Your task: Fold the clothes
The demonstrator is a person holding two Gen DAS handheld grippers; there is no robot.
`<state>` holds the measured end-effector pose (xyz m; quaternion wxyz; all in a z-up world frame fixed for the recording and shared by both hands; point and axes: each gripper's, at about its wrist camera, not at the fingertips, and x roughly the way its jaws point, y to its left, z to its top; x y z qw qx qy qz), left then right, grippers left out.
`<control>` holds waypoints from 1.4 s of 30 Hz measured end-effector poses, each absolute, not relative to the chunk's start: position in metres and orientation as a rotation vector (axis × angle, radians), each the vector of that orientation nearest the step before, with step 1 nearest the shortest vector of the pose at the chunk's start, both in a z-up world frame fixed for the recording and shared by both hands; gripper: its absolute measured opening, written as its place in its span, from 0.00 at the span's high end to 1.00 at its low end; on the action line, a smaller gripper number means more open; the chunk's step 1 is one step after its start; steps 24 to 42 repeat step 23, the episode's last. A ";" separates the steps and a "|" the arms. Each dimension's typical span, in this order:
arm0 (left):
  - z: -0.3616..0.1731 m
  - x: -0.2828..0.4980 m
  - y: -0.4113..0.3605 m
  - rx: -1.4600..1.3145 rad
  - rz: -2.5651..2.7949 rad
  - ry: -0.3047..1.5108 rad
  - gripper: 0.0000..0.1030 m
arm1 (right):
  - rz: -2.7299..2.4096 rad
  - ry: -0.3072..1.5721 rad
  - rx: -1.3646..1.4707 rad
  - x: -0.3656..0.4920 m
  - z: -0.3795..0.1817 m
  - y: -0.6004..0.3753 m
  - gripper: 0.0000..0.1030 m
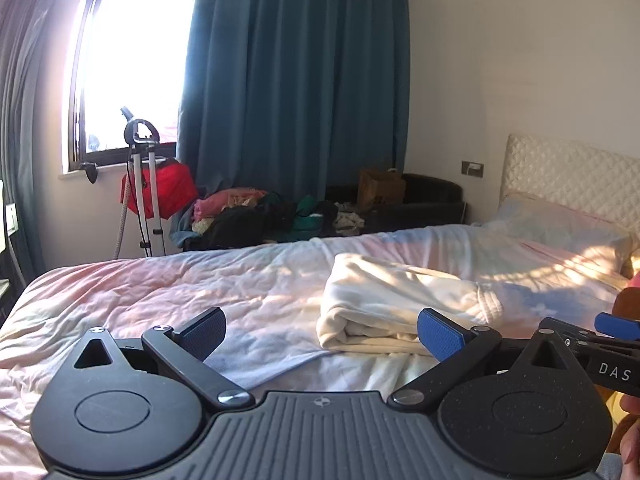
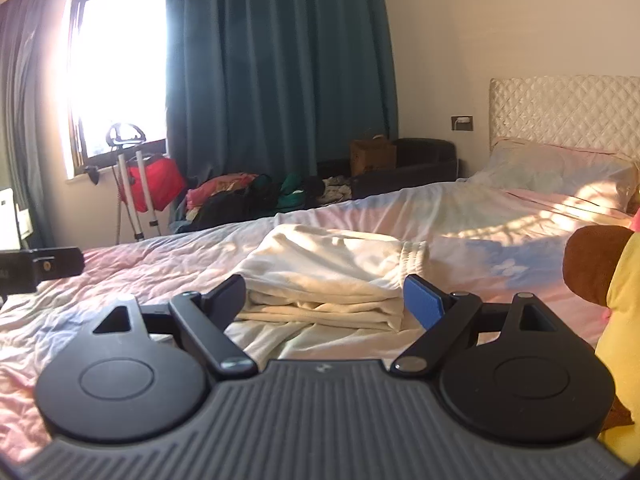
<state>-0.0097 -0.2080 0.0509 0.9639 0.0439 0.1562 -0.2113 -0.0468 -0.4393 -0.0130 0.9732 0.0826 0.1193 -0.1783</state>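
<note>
Both grippers hung low over the bed (image 2: 120,280), and the cream garment (image 2: 320,272) lay already bundled in folds near the bed's near edge, well short of the pillow (image 2: 552,168). The left gripper (image 1: 322,334) stood spread wide, empty. The right gripper (image 2: 324,298) was spread too, nothing pinched, its fingers flanking the bundle's near edge. It looked soft, light and floppy; best pinched through all layers at the near folded edge.
</note>
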 end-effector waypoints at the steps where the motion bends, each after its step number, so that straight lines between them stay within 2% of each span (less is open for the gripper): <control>1: 0.051 -0.011 -0.209 0.099 -0.424 0.311 0.00 | -0.365 0.234 0.164 -0.047 -0.014 -0.439 0.15; 42: 0.047 -0.029 -0.224 0.139 -0.448 0.313 0.00 | -0.381 0.275 0.182 -0.043 -0.015 -0.440 0.15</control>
